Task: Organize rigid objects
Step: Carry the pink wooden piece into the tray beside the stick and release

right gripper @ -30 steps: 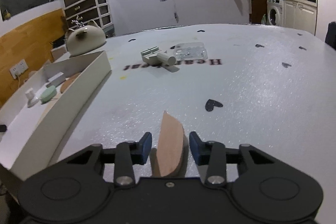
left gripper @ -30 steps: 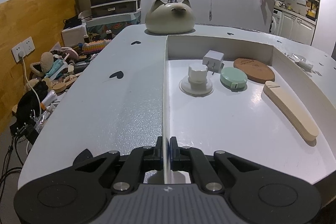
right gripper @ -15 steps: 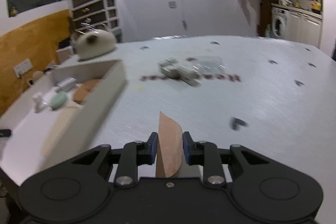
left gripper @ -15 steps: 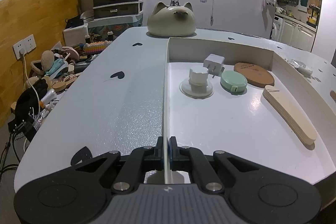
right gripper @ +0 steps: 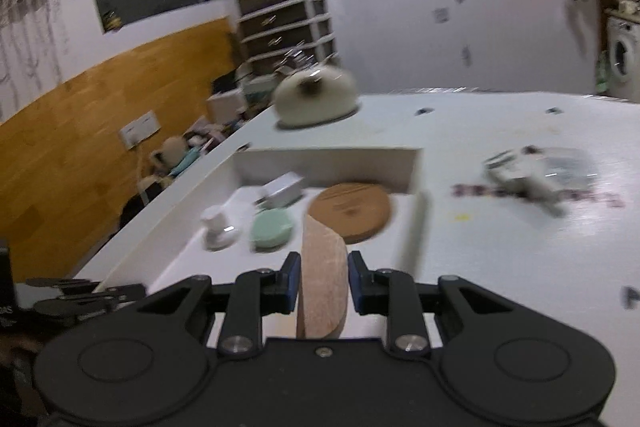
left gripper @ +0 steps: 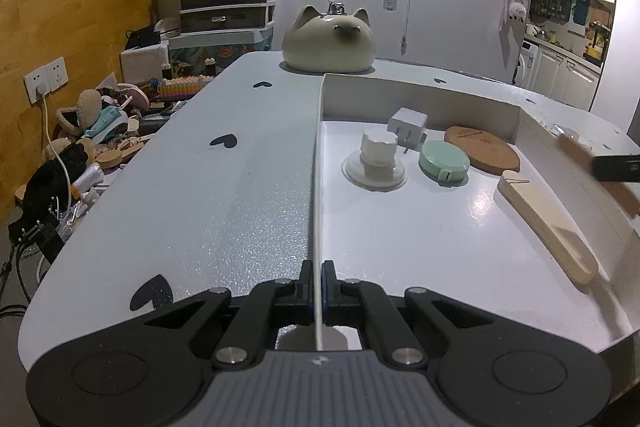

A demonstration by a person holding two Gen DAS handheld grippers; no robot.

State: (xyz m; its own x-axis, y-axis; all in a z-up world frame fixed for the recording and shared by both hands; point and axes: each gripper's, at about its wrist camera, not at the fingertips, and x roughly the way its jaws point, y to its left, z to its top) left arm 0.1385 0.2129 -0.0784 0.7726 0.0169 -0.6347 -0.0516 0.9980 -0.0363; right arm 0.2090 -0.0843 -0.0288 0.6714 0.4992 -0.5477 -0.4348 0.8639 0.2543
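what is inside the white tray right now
Inside the white tray: a white knob on a suction base, a white plug adapter, a mint round case, a cork coaster and a wooden paddle. Its near corner is hidden.

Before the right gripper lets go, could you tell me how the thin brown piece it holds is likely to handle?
The brown piece juts straight past the right gripper without drooping, so it is probably stiff. It looks thin, likely light. Clamped on edge, it would probably fall flat in the tray.

Wooden piece [right gripper: 322, 279], apparently raised over tray [right gripper: 412, 163]
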